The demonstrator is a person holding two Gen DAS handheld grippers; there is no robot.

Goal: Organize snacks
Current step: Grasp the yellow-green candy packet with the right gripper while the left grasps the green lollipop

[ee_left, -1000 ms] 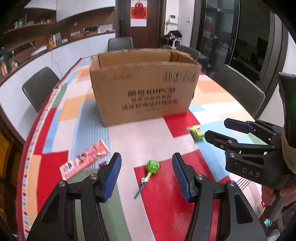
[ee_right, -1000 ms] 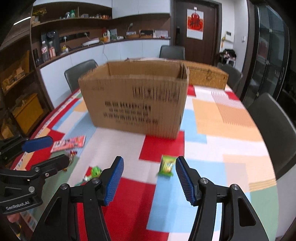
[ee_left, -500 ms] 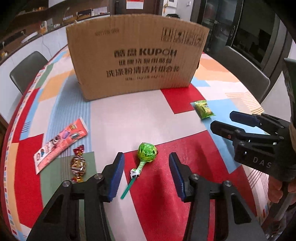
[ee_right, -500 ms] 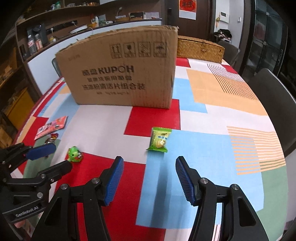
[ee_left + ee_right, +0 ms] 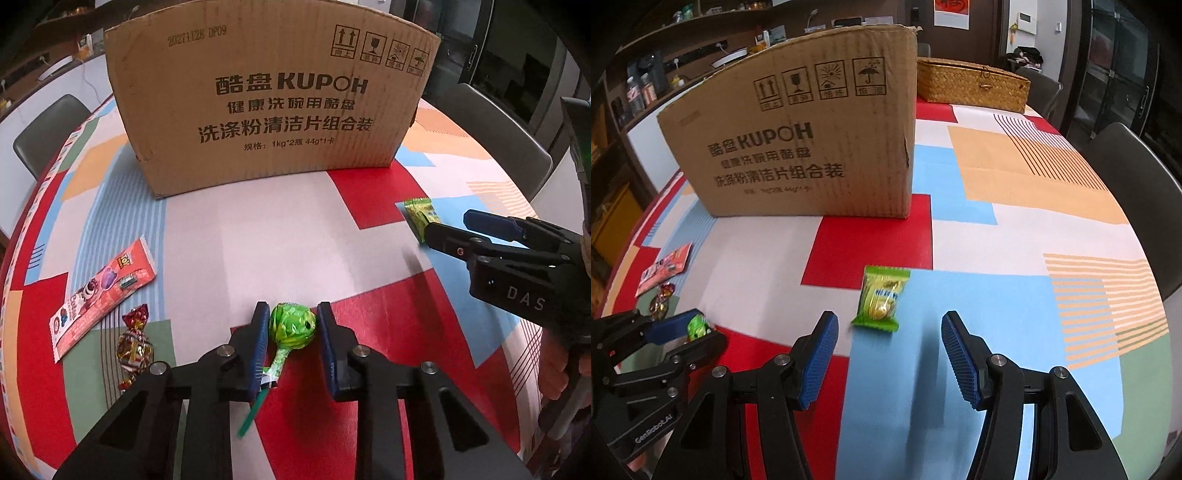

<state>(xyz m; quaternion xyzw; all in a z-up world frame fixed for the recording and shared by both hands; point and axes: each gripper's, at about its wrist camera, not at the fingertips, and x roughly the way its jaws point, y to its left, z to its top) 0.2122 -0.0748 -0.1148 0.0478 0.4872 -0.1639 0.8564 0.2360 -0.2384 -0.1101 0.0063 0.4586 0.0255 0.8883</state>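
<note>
Lollipop [image 5: 293, 325] sits clamped in left gripper [image 5: 291, 345]; right gripper [image 5: 886, 356], spread, faces green packet [image 5: 882, 297].

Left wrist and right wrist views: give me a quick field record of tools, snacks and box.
left tool: pads against green lollipop head, on table
right tool: open, just short of green packet
box: upright behind snacks, top out of view
loose left: pink packet, red foil candy
tablecloth: colour blocks
</note>
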